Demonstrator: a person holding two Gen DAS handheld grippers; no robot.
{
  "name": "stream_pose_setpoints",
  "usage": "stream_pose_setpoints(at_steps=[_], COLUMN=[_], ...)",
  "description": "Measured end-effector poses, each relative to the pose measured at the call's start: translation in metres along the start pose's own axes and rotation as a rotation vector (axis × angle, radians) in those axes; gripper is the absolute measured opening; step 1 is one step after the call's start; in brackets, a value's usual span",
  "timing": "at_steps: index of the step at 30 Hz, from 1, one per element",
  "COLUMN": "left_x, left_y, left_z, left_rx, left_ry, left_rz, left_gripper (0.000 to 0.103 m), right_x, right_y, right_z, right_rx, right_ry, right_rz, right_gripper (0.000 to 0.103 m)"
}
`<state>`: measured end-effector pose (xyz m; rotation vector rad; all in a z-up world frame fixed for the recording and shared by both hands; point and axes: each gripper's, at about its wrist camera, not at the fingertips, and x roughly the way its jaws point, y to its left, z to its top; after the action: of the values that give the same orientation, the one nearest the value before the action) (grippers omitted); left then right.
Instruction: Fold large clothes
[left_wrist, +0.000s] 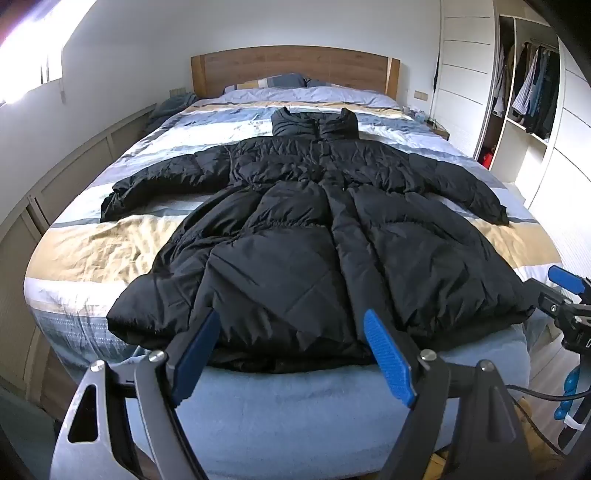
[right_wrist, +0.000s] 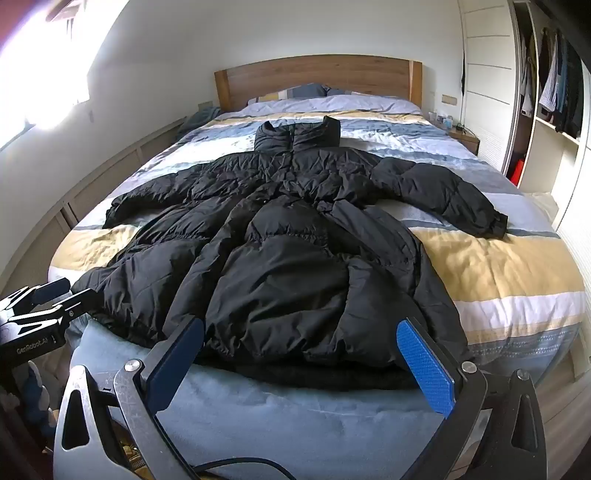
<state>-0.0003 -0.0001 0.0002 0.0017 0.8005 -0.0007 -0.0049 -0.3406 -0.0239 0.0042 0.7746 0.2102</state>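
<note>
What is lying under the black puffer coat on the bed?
The black puffer coat lies spread on a striped duvet; its hem rests on a light blue blanket. Anything directly beneath the coat is covered and cannot be seen.

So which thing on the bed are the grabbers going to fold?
Find the big bed with the wooden headboard and striped blue, white and yellow cover. Spread flat across its middle lies a long black puffer coat, sleeves stretched out to both sides, collar toward the pillows. It is the only black, puffy, quilted thing there.
</note>
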Motion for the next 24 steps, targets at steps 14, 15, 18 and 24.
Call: stream_pose_setpoints(at_steps=[14,15,18,24], left_x=[-0.003,-0.004,0.001,0.006], left_y=[-0.002,-0.003,0.0,-0.008], left_z=[0.0,0.0,-0.004,-0.007], left_rx=[-0.001,0.0,-0.007,-0.006], left_ry=[0.011,0.011,0.014,0.027], left_rz=[-0.011,-0.01,-0.009,-0.011], left_gripper=[0.08,0.08,0.08,0.08], right_x=[0.003,0.003,0.004,0.01], right_y=[0.002,0.002,0.002,0.007], right_z=[0.001,0.001,0.002,0.002], right_rx=[0.006,0.006,0.006,-0.002], right_ry=[0.002,0.002,0.003,0.012], right_rz=[0.008,0.009,0.013,0.019], right_gripper=[0.103,0.103,0.103,0.103])
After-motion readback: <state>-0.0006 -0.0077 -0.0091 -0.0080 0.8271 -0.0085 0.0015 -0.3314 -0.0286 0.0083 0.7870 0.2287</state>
